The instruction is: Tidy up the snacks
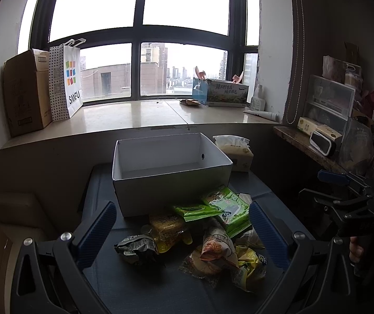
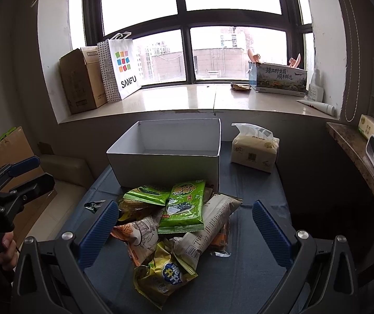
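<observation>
Crumpled snack packets (image 2: 171,227), heaped, white box (image 2: 166,162) behind

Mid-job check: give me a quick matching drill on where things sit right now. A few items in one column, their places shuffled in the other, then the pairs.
Things
1. white box
2. tissue pack
3. SANFU bag
4. snack pile

Places
A. on the windowsill, beside a cardboard carton
B. on the table, right of the white box
C. on the table, in front of the white box
D. on the table, behind the snacks, open and empty

Pairs: 1-D, 2-B, 3-A, 4-C
</observation>
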`<state>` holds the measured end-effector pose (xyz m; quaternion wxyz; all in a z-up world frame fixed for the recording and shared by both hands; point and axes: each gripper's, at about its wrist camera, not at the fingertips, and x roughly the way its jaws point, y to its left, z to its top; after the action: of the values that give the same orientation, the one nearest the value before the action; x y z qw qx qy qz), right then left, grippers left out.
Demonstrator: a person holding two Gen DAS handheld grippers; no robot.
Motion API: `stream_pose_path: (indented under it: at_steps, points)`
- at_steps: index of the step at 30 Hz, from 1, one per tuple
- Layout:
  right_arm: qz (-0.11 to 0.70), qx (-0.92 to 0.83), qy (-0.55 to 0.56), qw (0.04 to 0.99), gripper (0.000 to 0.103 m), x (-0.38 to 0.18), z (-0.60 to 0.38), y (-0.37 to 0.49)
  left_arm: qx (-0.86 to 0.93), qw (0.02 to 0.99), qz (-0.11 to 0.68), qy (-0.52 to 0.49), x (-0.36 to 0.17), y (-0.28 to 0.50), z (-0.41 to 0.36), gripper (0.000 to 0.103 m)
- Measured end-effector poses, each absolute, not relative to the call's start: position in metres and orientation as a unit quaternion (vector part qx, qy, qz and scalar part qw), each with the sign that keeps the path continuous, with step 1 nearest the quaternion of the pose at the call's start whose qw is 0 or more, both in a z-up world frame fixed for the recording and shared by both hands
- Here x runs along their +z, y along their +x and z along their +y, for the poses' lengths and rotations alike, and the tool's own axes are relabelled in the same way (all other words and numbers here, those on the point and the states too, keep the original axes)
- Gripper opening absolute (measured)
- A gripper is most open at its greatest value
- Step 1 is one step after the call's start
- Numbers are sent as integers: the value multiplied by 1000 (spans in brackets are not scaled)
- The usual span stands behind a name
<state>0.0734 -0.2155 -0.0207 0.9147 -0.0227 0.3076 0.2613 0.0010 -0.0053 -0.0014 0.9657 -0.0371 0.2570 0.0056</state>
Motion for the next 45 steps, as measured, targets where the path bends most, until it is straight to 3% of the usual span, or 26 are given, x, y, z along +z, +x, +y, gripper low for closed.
stream_pose_path:
  at_steps: [36,45]
  points:
    - [315,261,-26,912,103,-26,-214,73,7,964,262,-39,-5,3,-5,103]
    - [347,254,-72,900,103,-52,-188,94,15,962,267,-55,-10,5,3,103]
